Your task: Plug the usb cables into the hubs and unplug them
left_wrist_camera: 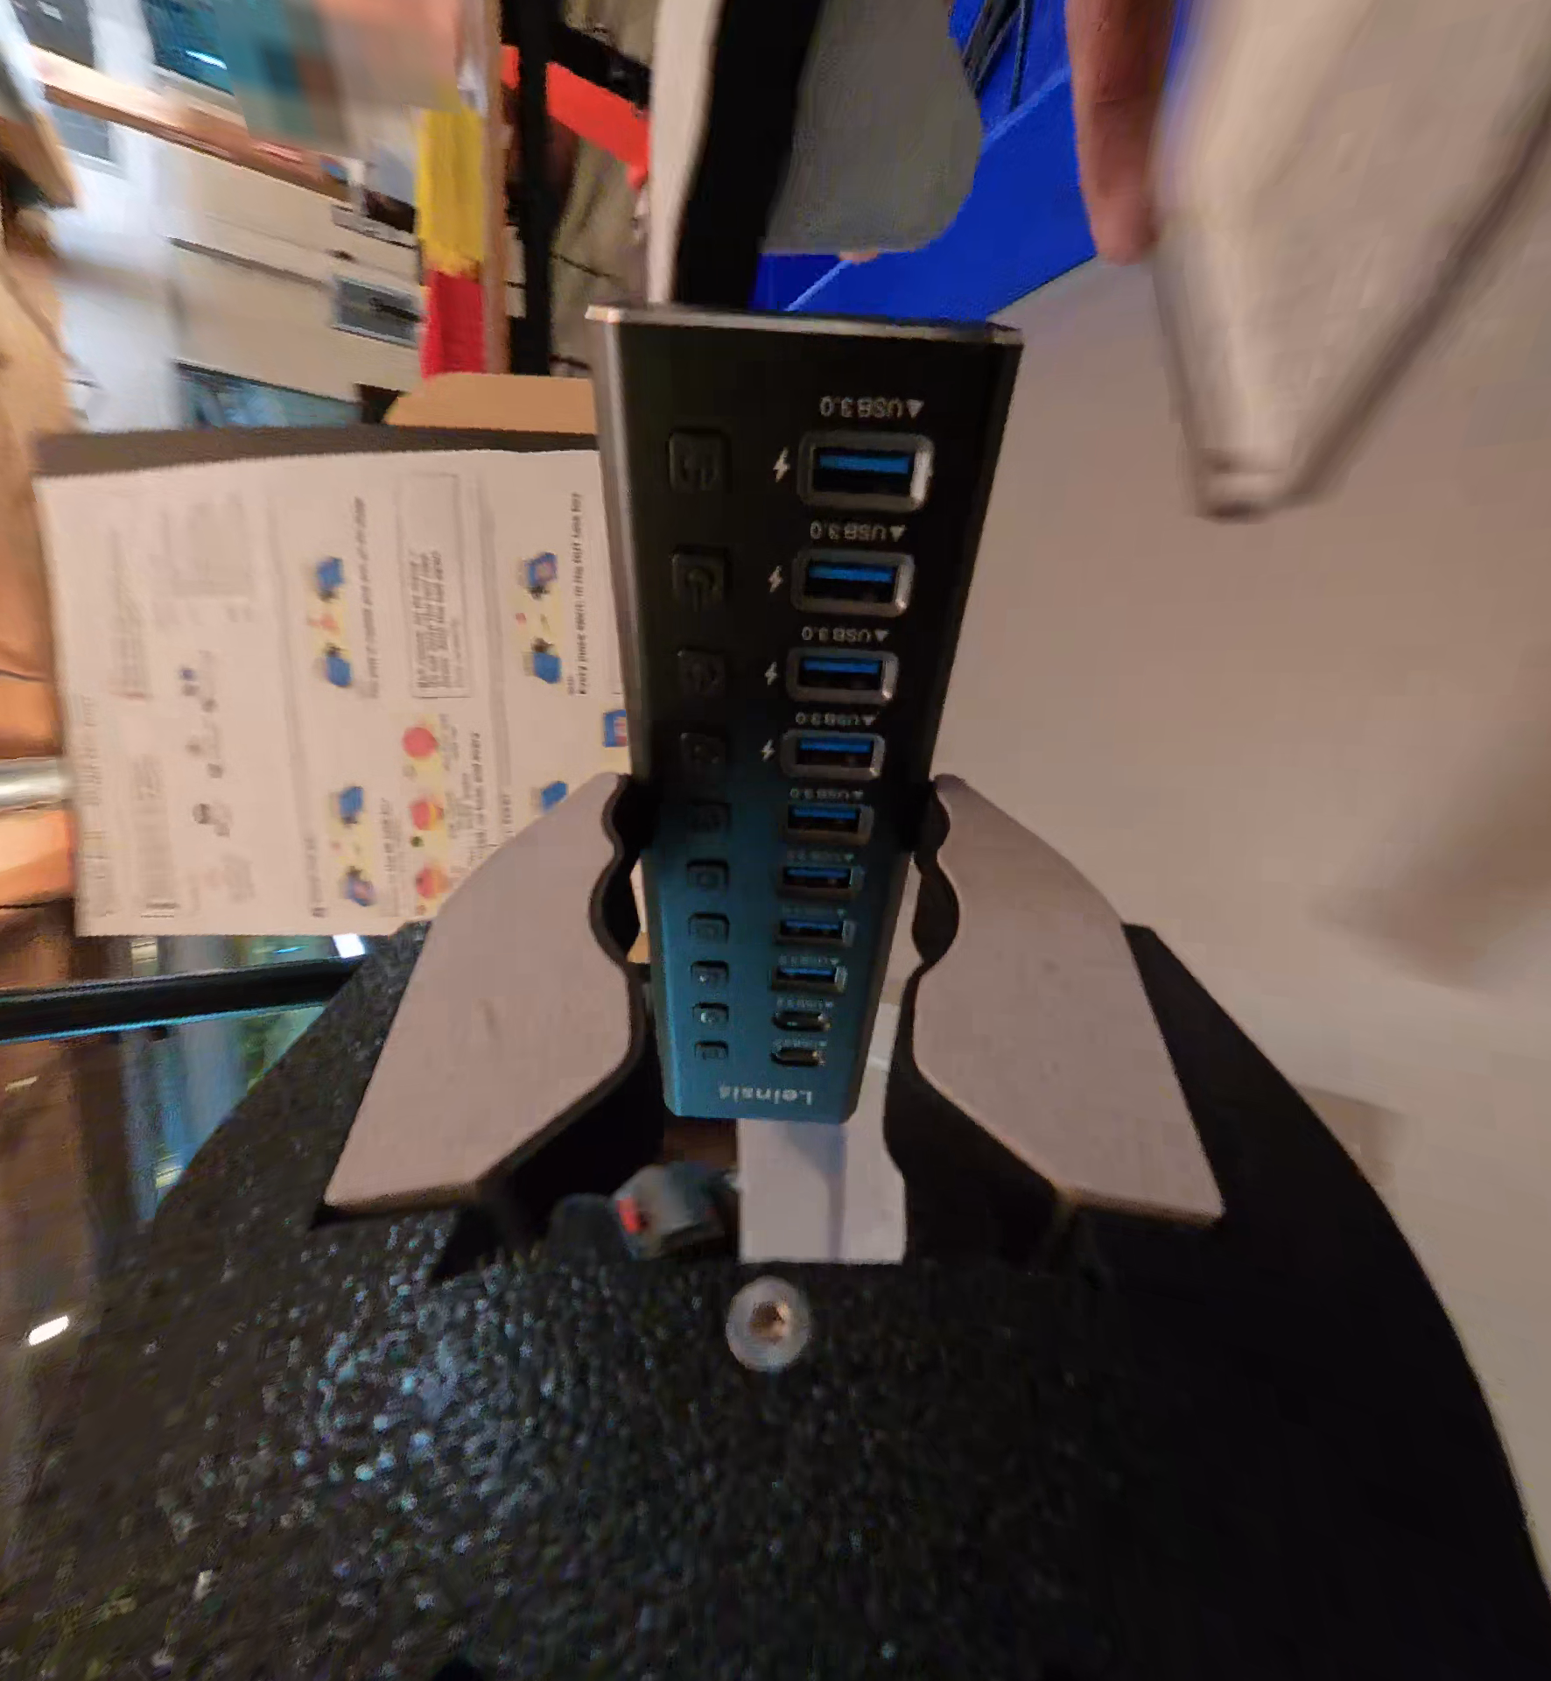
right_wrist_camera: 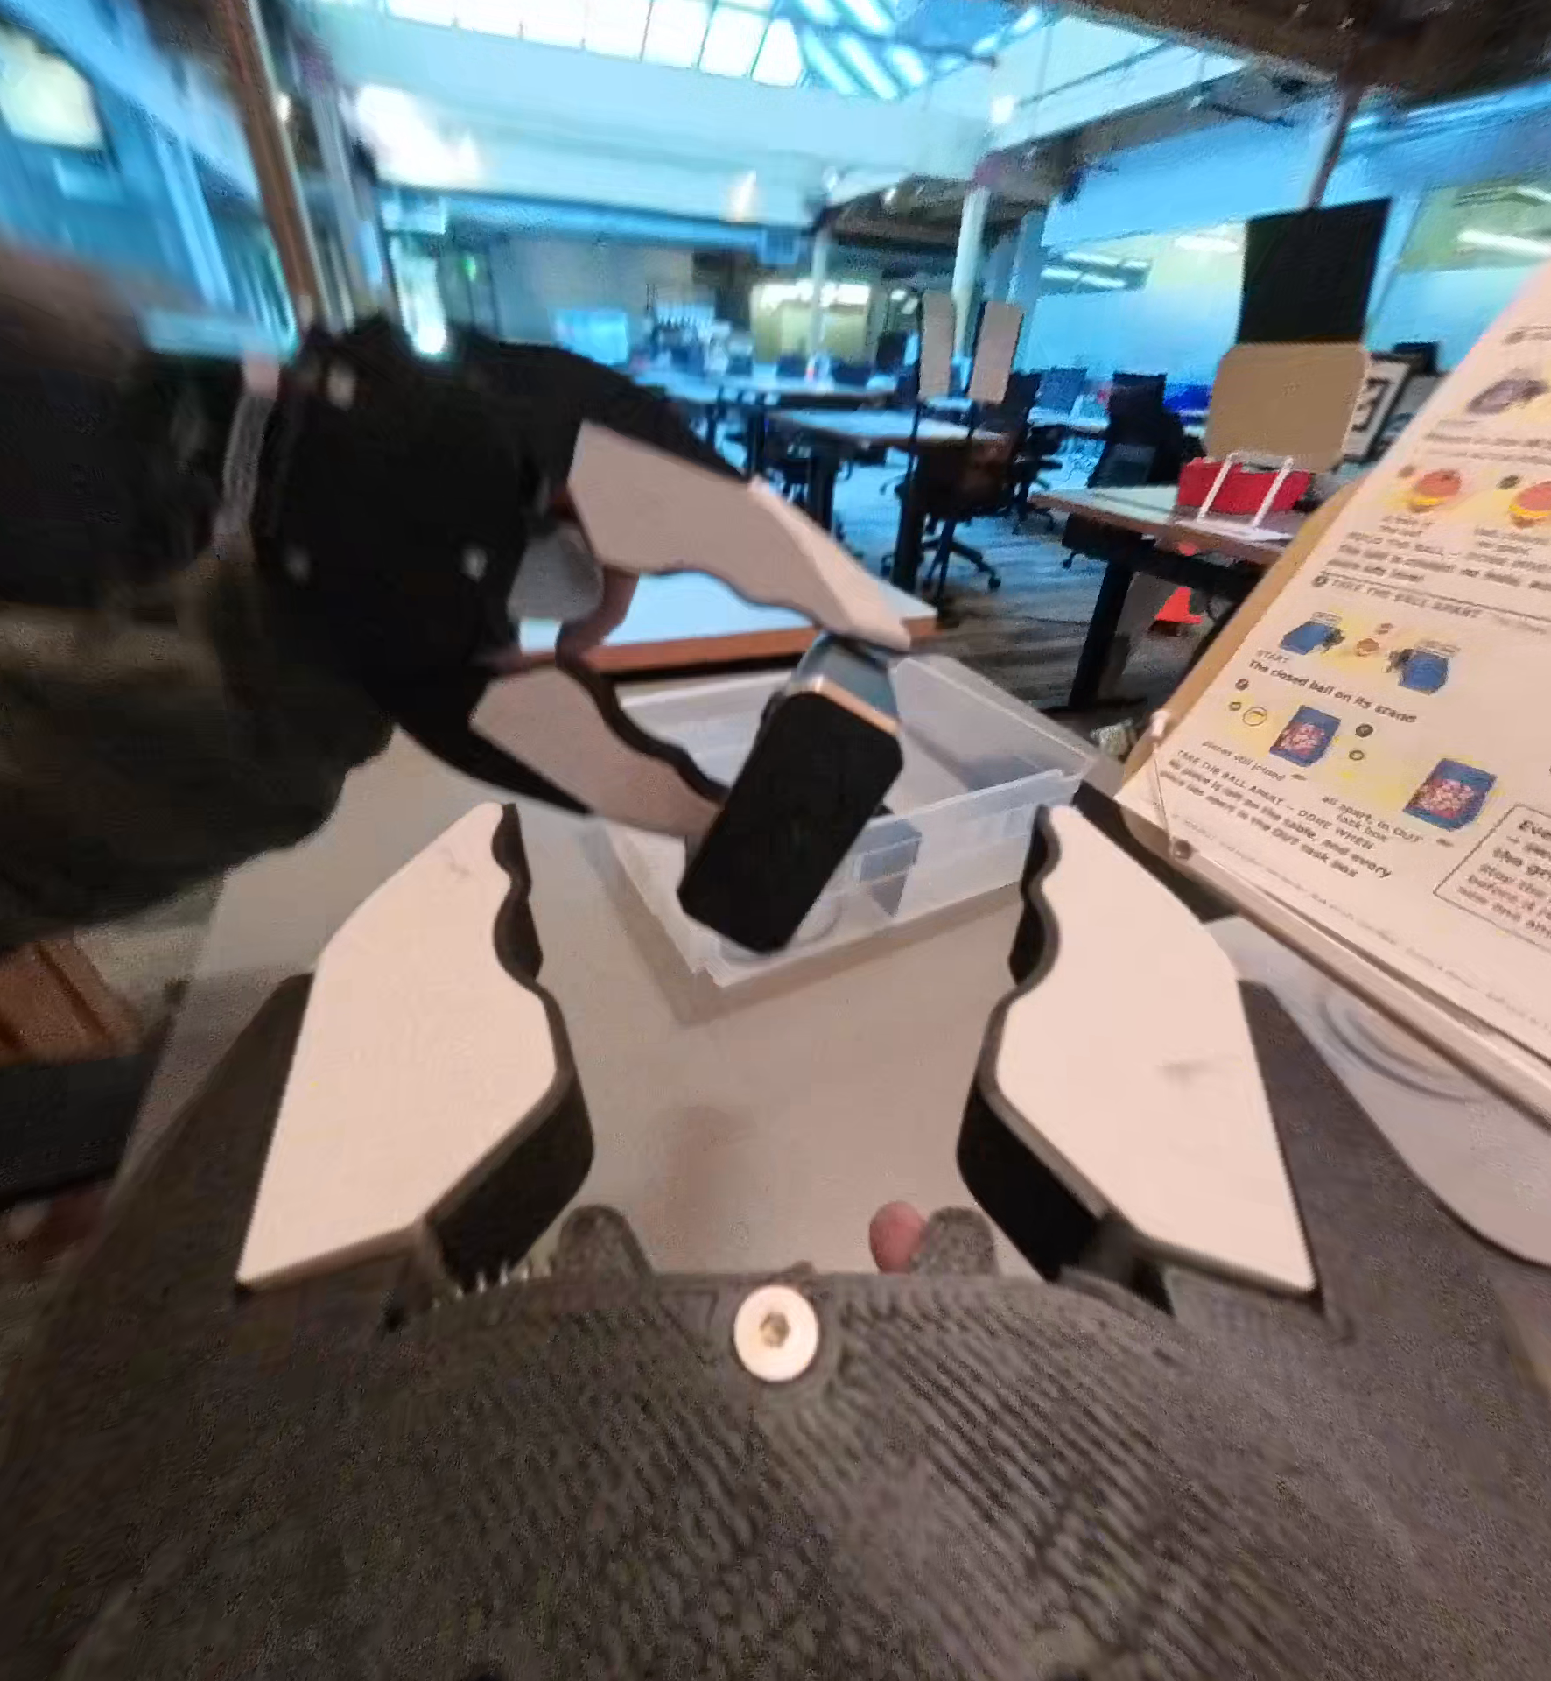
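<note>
Gripping a black multi-port USB hub (left_wrist_camera: pixel 781 728) by its long edges, the left gripper (left_wrist_camera: pixel 776 873) has both fingers pressed against the hub's sides near its lower half. In the left wrist view the hub stands lengthwise between the fingers, its port face toward the camera, a column of blue USB ports running toward the far end, all of them empty. A printed instruction sheet (left_wrist_camera: pixel 326 691) stands behind it on the left.

In the right wrist view the same left gripper (right_wrist_camera: pixel 799 728) reaches in from the left, tilted downward, holding the hub (right_wrist_camera: pixel 790 819) slanted, its lower end over a clear plastic box (right_wrist_camera: pixel 981 800) that sits on the grey table (right_wrist_camera: pixel 754 1092). The right gripper (right_wrist_camera: pixel 772 910) sits low and near, pointing toward the box, its fingers spread wide apart with nothing between them. The instruction sheet (right_wrist_camera: pixel 1390 728) leans at the right. No cable is visible.
</note>
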Available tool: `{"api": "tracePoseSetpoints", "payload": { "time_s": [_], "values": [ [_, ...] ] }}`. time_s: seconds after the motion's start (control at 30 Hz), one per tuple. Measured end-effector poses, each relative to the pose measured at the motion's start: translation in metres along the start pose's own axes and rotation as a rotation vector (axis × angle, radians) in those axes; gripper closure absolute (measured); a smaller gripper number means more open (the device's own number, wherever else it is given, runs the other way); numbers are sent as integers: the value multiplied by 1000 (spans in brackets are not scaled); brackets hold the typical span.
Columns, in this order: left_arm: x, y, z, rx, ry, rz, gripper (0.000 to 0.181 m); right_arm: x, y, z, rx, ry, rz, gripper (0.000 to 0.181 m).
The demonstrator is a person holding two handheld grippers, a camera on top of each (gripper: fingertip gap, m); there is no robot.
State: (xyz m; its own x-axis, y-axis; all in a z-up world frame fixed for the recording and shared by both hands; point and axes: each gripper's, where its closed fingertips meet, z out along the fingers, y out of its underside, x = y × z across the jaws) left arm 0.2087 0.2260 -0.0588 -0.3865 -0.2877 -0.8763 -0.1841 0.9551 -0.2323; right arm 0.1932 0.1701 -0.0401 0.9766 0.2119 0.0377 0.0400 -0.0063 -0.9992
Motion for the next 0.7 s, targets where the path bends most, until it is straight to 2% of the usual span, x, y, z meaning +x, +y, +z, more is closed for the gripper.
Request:
{"api": "tracePoseSetpoints", "payload": {
  "time_s": [0.03, 0.07, 0.13, 0.2, 0.3, 0.4, 0.5, 0.6, 0.7],
  "values": [
    [2, -3, 0, -26, -49, 41, 124, 1, -9, -5, 64, 45, 69, 84],
    [3, -7, 1, -46, -108, 71, 124, 2, -13, -8, 106, 83, 120, 88],
    [2, -15, 3, -65, -221, 110, 123, 9, 1, -9, 45, 166, 149, 120],
    [2, -27, 5, -47, -290, 143, 124, 20, 15, -11, 12, 250, 131, 133],
    [8, -41, 10, -21, -339, 192, 123, 16, 21, -8, 33, 211, 166, 149],
    [12, -38, 16, -45, -374, 237, 123, 16, 34, -5, -19, 194, 128, 151],
    [22, -35, 20, 10, -360, 177, 123, 17, 39, -4, 14, 166, 144, 151],
    [21, -35, 17, 51, -412, 95, 116, 21, 32, -6, 99, 135, 220, 151],
    [23, -16, 10, 18, -445, -134, 107, 31, 35, -15, 97, 162, 222, 151]
  ]
}}
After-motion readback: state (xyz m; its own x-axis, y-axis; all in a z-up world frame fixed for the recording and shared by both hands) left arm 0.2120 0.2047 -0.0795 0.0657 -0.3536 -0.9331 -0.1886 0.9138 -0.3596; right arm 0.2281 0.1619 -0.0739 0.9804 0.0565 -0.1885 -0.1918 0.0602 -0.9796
